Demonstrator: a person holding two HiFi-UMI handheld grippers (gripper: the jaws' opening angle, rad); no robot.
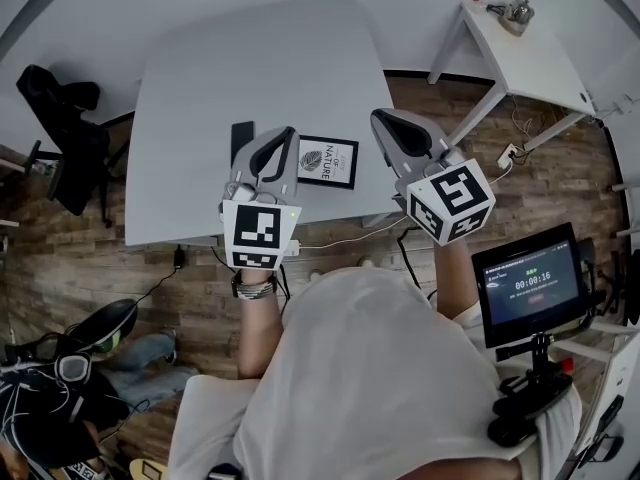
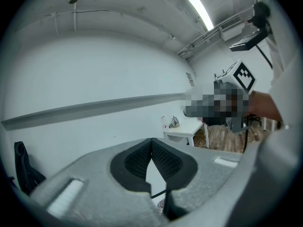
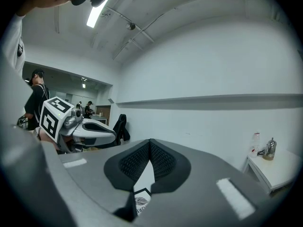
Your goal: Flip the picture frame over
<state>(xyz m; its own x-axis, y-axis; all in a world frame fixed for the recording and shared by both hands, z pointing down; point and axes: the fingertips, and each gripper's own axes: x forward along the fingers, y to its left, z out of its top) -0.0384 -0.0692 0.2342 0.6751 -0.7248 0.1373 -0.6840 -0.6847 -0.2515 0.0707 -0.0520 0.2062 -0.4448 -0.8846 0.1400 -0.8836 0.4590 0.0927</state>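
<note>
The picture frame [image 1: 327,162], black-edged with a leaf print facing up, lies flat near the front edge of the grey table [image 1: 200,88]. My left gripper [image 1: 289,133] hovers over the frame's left edge, shut with nothing between its pads [image 2: 163,161]. Over the table's right front corner, to the right of the frame and apart from it, my right gripper [image 1: 384,118] is held shut and empty as well. In the right gripper view a corner of the frame [image 3: 140,201] shows below the closed pads [image 3: 162,161], and the left gripper [image 3: 102,135] is at the left.
A flat black object [image 1: 241,140] lies on the table just left of the left gripper. A small white side table [image 1: 520,63] with a metal pot [image 1: 517,12] stands at the back right. There is a black chair [image 1: 60,138] at the left and a tablet on a stand [image 1: 530,283] at the right.
</note>
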